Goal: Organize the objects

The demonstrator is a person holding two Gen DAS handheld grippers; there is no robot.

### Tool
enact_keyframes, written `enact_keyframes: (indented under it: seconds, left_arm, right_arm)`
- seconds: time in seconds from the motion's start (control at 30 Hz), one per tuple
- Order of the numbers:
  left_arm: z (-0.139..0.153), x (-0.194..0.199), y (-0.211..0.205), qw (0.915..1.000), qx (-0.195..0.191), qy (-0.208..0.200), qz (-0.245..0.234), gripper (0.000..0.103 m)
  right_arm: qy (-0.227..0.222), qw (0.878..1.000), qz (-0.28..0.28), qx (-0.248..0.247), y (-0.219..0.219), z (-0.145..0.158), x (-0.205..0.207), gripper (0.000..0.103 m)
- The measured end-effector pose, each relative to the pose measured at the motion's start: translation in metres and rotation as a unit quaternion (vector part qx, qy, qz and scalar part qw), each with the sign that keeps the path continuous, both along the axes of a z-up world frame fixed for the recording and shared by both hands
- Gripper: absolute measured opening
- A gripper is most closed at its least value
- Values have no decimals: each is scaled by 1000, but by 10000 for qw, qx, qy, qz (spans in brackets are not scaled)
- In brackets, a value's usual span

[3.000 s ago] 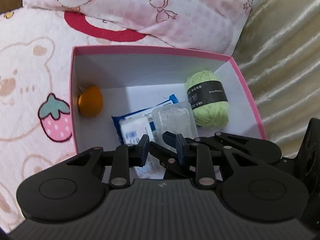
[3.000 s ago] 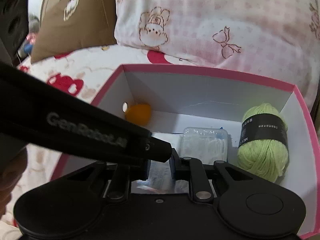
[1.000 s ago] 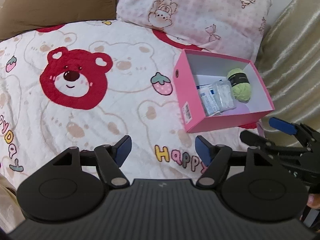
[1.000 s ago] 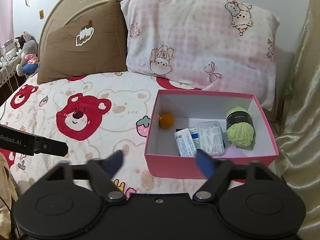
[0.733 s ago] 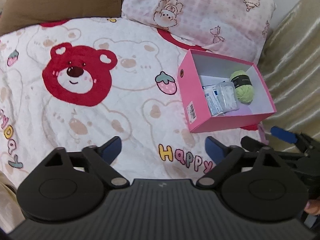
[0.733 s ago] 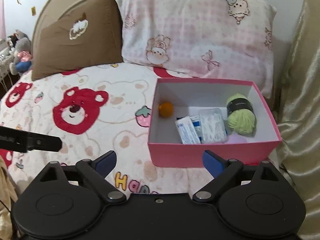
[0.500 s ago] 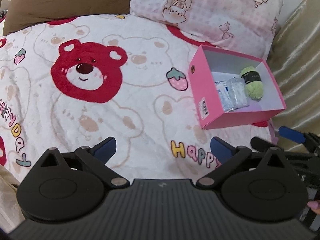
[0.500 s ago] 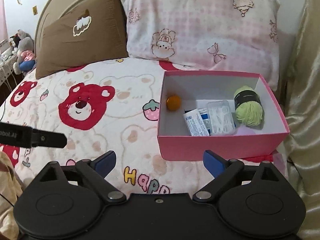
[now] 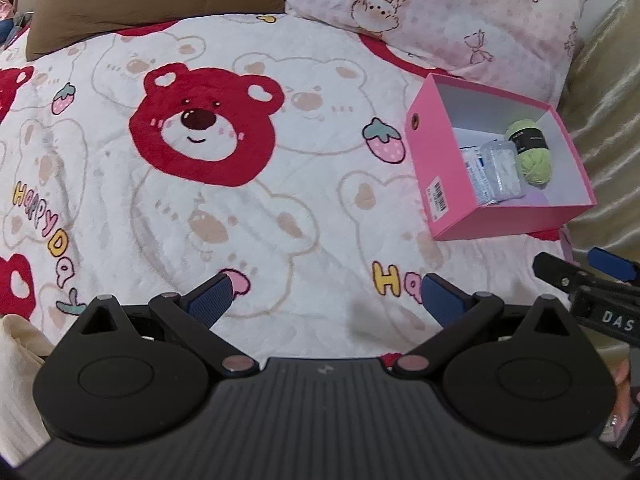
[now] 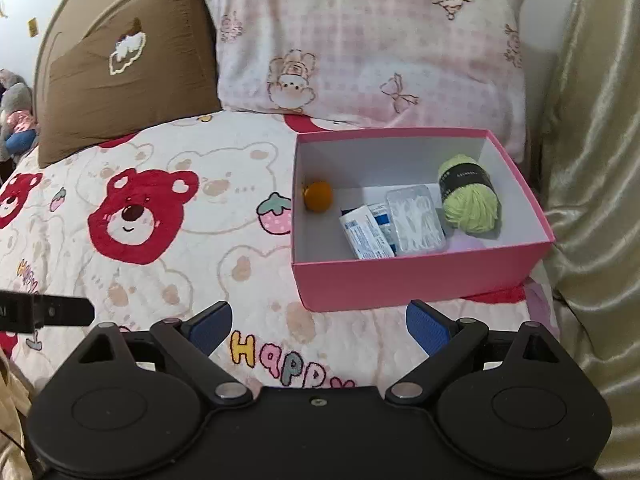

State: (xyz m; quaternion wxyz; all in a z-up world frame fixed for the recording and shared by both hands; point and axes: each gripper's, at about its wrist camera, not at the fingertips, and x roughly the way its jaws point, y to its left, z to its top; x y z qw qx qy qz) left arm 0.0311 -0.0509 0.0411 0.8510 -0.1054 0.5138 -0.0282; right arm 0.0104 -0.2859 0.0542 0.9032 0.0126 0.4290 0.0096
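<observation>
A pink box [image 10: 420, 276] sits on the bed's right side. Inside lie a green yarn ball [image 10: 470, 196], an orange ball [image 10: 319, 196], a clear plastic case [image 10: 414, 220], a white-and-blue packet [image 10: 364, 236] and something pale purple [image 10: 466, 244]. My right gripper [image 10: 320, 320] hovers open and empty in front of the box. My left gripper [image 9: 326, 294] stands wide open and empty over the blanket, left of the box [image 9: 432, 168]. The yarn ball [image 9: 534, 154] and the case [image 9: 502, 164] show in that view too.
A bear-print blanket [image 9: 200, 208] covers the bed. At the head lie a brown pillow [image 10: 128, 68] and a pink pillow [image 10: 360, 44]. Gold fabric [image 10: 592, 160] hangs along the right side. Cream cloth [image 9: 20, 360] lies at the lower left.
Both grippers, shut low over the box three seconds ago, have backed away and opened. Over the last second the left view swung left, so the box sits farther right.
</observation>
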Motion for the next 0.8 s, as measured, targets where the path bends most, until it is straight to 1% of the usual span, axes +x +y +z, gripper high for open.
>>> enact_keyframes:
  seconds: [0.13,0.33,0.47,0.6,0.73,0.8]
  left_arm:
    - [0,1,1,9999,150,80,6,102]
    - [1,0,6,9997,217,119,25,102]
    - [3,0,10,9995,285,126,90,102]
    - [7,-2,9,9992,388,39,9,102]
    - [8,-4,10,9988,484,41,56,102]
    - [9,-5,11,9988,475,45,85,102]
  right_arm:
    - [84,9999,4,-55,6,0,-2,96]
    - [136,9996,17,-237,19,1,-6,96]
    - [187,9992,-70,-354,24,1,-5,96]
    - [287,9981,-77,-534,29,-1,-6,96]
    - [318,9987,-83,-393,27,1,-9,96]
    - [306,9986,-112,-428,26,1,-10,96]
